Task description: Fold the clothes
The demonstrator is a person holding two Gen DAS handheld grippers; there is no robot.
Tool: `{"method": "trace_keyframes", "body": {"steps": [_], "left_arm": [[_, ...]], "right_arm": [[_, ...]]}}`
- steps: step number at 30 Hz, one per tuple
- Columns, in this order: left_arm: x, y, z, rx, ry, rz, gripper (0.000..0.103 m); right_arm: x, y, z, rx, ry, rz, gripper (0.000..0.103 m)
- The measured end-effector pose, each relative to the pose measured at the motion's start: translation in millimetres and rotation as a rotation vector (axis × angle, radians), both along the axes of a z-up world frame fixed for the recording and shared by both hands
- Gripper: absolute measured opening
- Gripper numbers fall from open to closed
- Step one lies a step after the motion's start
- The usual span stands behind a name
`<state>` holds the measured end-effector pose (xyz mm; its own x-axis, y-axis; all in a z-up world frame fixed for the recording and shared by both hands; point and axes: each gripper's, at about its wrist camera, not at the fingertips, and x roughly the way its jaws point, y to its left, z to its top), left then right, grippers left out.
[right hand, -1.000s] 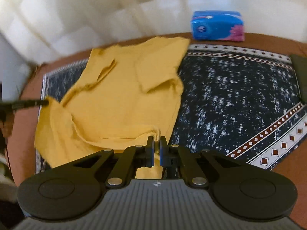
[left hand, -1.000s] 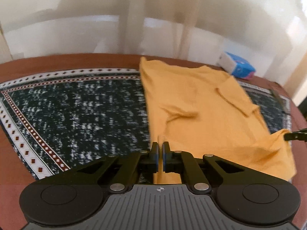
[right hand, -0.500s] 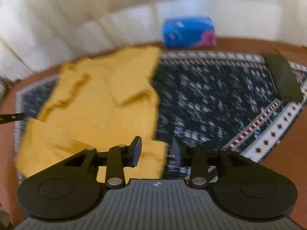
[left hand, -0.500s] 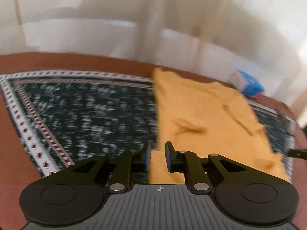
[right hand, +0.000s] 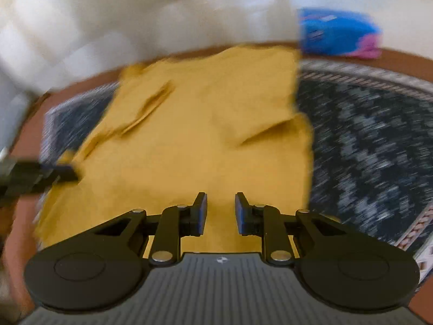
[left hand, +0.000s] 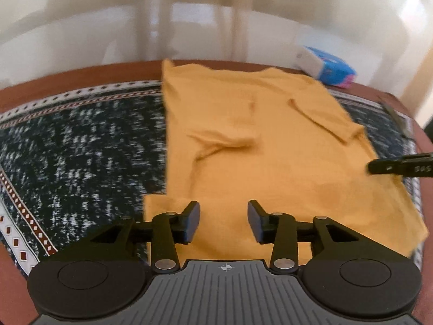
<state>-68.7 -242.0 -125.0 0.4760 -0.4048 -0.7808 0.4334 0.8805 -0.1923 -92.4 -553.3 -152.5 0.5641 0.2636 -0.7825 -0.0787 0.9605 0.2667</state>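
A mustard-yellow shirt (left hand: 259, 146) lies spread on a dark patterned cloth, sleeves folded inward and its near hem doubled over. My left gripper (left hand: 224, 223) hovers open above the near left part of the shirt, nothing between its fingers. In the right wrist view the same shirt (right hand: 205, 140) fills the middle, blurred by motion. My right gripper (right hand: 221, 214) is open above the shirt's near edge and holds nothing. Each view catches the other gripper's finger at the side: the right one (left hand: 400, 163) and the left one (right hand: 40, 176).
The dark speckled tablecloth (left hand: 75, 146) with a diamond border covers a brown table (left hand: 81, 73). A blue tissue pack (left hand: 328, 67) sits at the far right edge, also shown as the tissue pack (right hand: 338, 36). A pale wall or curtain rises behind the table.
Both grippers were shut on the shirt's hem corners a second ago. They opened, let the hem drop onto the shirt, and drew back slightly.
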Motion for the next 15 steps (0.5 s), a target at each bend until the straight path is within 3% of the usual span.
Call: {"method": "trace_keyframes", "body": {"steps": [3, 8, 11, 15], "left_arm": [[-10, 14, 4, -0.007, 0.010, 0.031, 0.057], [-27, 37, 10, -0.018, 0.027, 0.083, 0.064], [-37, 51, 14, -0.025, 0.037, 0.114, 0.064], [-63, 50, 0, -0.008, 0.086, 0.094, 0.064]], "right_arm": [[-1, -14, 11, 0.031, -0.028, -0.054, 0.028], [-43, -29, 38, 0.065, -0.070, -0.049, 0.033], [-75, -39, 35, 0.096, -0.032, -0.078, 0.039], [-106, -37, 21, 0.076, 0.031, -0.098, 0.039]]}}
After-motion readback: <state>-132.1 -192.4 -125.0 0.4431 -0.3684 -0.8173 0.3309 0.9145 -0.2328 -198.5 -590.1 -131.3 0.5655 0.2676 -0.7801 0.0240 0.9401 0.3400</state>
